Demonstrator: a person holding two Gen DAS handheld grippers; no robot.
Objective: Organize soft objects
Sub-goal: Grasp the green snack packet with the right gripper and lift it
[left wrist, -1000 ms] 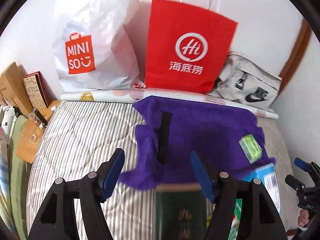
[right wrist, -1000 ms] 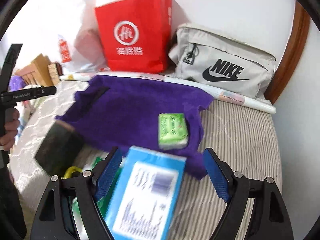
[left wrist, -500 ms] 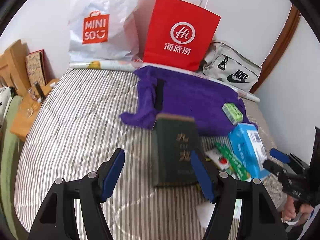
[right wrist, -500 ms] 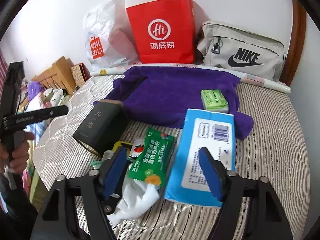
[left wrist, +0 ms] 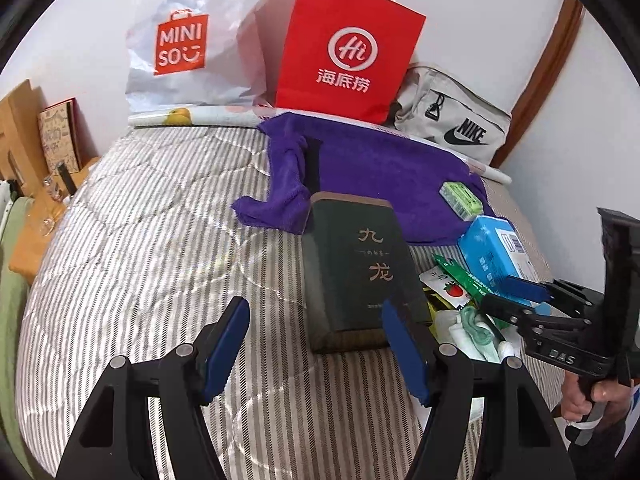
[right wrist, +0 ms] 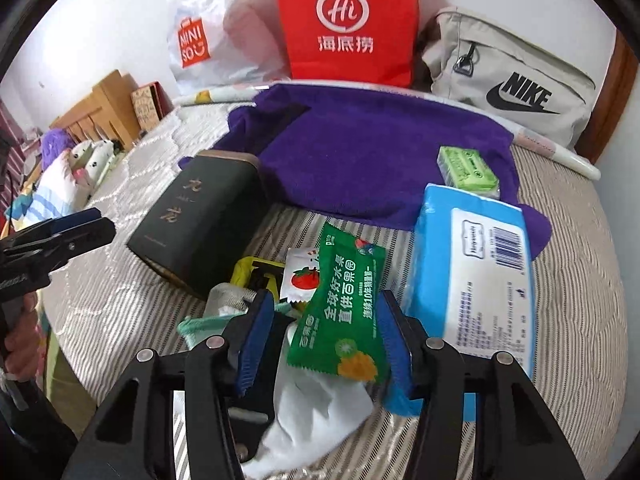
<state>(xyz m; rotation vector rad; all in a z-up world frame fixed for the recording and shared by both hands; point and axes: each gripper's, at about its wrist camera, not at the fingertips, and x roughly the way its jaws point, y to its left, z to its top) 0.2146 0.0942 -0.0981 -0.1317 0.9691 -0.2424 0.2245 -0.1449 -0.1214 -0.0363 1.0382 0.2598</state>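
Fuzzy purple towel (right wrist: pixel 372 152) rumpled; glossy green sachet (right wrist: pixel 344 312) flat, rectangular.

Soft, even daylight fills both my views; sheen glints on the striped bedcover (left wrist: pixel 132 240) ahead, edges bow into black corners, and my right view blurs slightly.

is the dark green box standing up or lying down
Lying down. The dark green box rests on a broad side on the striped bedcover, printed face up, far end against the purple towel.

purple towel (right wrist: pixel 372 152) | rumpled, spread flat | striped bed, far end
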